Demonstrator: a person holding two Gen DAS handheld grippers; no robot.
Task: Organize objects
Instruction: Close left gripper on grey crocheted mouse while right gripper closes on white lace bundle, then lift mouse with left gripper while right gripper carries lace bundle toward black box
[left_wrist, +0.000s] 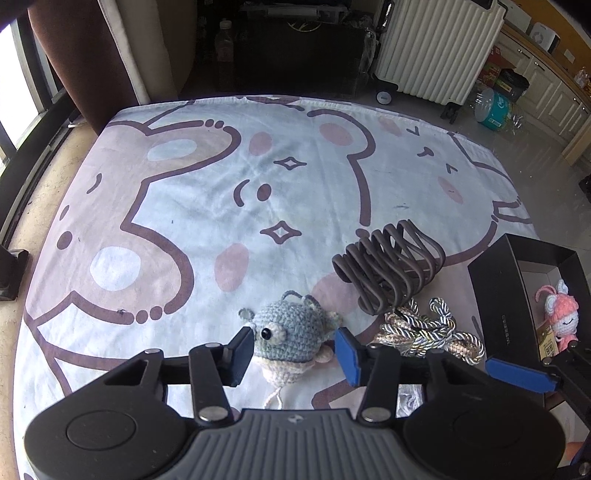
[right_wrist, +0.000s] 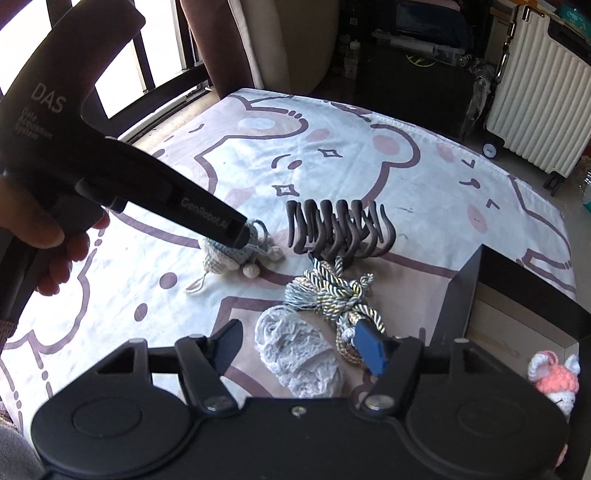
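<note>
Crocheted yarn toy (left_wrist: 291, 332), twisted glossy cord (left_wrist: 428, 332) — matt cloth blanket (left_wrist: 221, 192)

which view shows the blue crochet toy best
The left wrist view: the blue toy sits centred between the left claw fingers, eye and ears clear. In the right wrist view the toy is farther off and half hidden behind the left claw's body.

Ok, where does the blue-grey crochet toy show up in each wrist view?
Left wrist: blue-grey crochet toy low centre, between that gripper's pads.
Right wrist: same toy left of centre, partly hidden behind the other gripper's tip.
Shared landmark: the brown hooks, just right of it in both.
</note>
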